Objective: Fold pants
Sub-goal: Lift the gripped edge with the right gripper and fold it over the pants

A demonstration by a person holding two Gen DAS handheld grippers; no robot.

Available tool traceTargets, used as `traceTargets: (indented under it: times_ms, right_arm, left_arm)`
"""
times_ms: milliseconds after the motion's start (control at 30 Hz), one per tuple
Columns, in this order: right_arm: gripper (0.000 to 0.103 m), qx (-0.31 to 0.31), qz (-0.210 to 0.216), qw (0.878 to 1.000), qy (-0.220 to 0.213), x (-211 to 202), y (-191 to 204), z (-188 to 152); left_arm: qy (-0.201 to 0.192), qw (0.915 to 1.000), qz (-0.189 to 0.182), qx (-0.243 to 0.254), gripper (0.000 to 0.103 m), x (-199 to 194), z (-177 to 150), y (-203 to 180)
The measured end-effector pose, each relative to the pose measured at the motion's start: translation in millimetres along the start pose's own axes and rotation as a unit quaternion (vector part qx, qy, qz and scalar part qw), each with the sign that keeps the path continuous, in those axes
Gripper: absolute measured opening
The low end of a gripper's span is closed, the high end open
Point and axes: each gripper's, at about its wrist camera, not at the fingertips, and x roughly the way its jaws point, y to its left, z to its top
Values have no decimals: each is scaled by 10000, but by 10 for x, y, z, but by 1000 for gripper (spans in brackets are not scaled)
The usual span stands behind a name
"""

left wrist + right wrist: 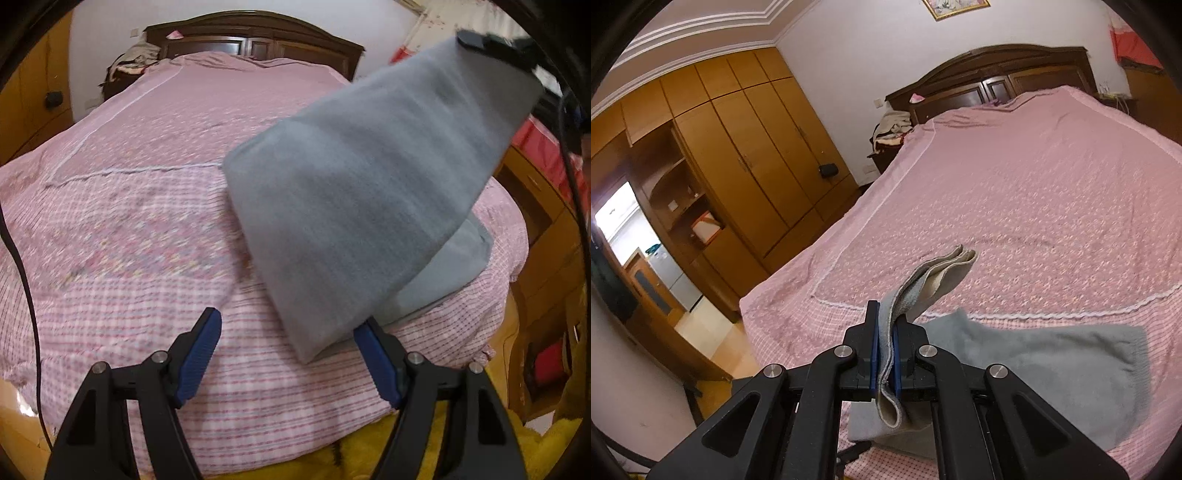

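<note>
Grey pants (369, 192) lie at the near right part of the pink bed (129, 221), and one layer is lifted up toward the upper right. My right gripper (495, 44) holds that raised end. In the right wrist view, my right gripper (888, 317) is shut on a bunched edge of the pants (1052, 369), whose pale lining shows beyond the pads. My left gripper (288, 319) stands open just above the bedspread. The lifted cloth's lower corner hangs over the tip of its right finger (376, 365), with nothing pinched.
A dark wooden headboard (255, 37) stands at the far end of the bed. A wardrobe (738, 155) runs along the left wall. Clothes are piled on a nightstand (892, 129). A black cable (22, 266) hangs at the left, and yellow fabric (351, 454) lies below the bed's near edge.
</note>
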Motion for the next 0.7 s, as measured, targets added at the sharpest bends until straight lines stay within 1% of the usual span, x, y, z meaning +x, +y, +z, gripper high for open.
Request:
traceTargets:
  times_ms: [200,300,433,567,700]
  right_arm:
    - [7,-56,-191,9996,-224,-237,-102,70]
    - [7,-31,-359,9988,-331,-367,-200,90]
    - [7,63,-598,9974,-397,-511,-380,80]
    - [7,179,-908,9953,-283,-566,-647,8]
    - [7,342,-1265,9914,31,-491,-990,-118]
  left_arm:
    - [121,9989,-206,402,77,105,-17,-211]
    - [157,9985,-257,454,77,115,-26,-266]
    - [163,9987,-254,418,77,126,5,-250]
    - [194,9988,-248,383,77,133,13,-211]
    - [247,9988,-266,337,77,169,76,-192]
